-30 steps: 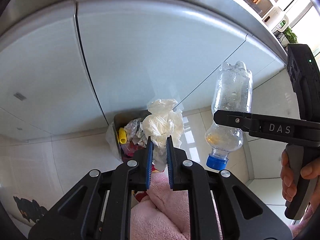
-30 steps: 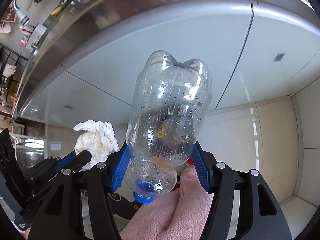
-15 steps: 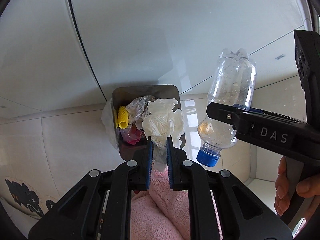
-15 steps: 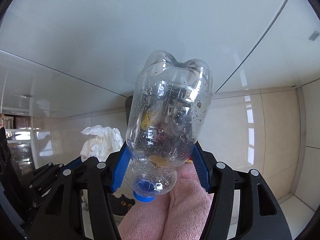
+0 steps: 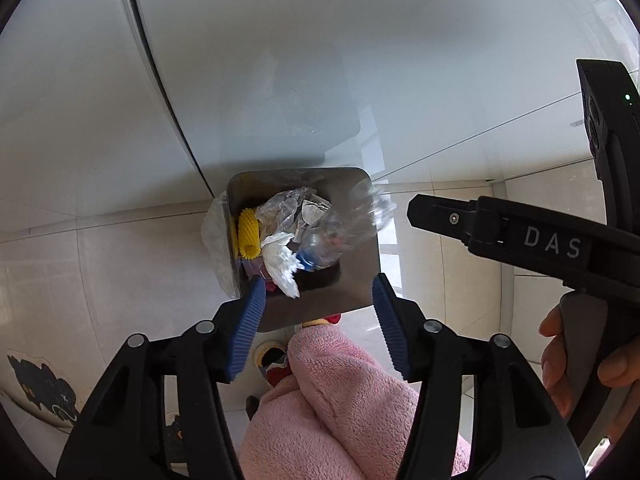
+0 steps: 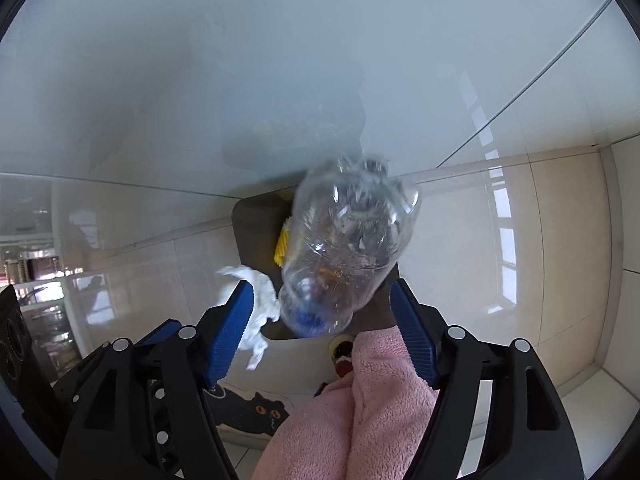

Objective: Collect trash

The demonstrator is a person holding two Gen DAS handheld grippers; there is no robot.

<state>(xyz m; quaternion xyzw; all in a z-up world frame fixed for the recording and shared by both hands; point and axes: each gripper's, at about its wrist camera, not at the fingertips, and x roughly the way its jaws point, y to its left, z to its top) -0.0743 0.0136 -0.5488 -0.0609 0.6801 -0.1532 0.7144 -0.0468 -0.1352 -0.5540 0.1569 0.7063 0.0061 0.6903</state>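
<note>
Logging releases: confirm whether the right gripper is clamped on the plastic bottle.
No: the right gripper has its jaws spread wide, and the blurred plastic bottle hangs free between them above the trash bin.

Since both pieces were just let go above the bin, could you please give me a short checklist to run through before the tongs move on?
1. Left tongs open, empty: ok.
2. Right tongs open: ok.
3. Clear plastic bottle with blue cap free of pads: ok; blurred, falling.
4. Crumpled white tissue over square grey bin: ok.
5. Both items settled inside: cannot tell.
</note>
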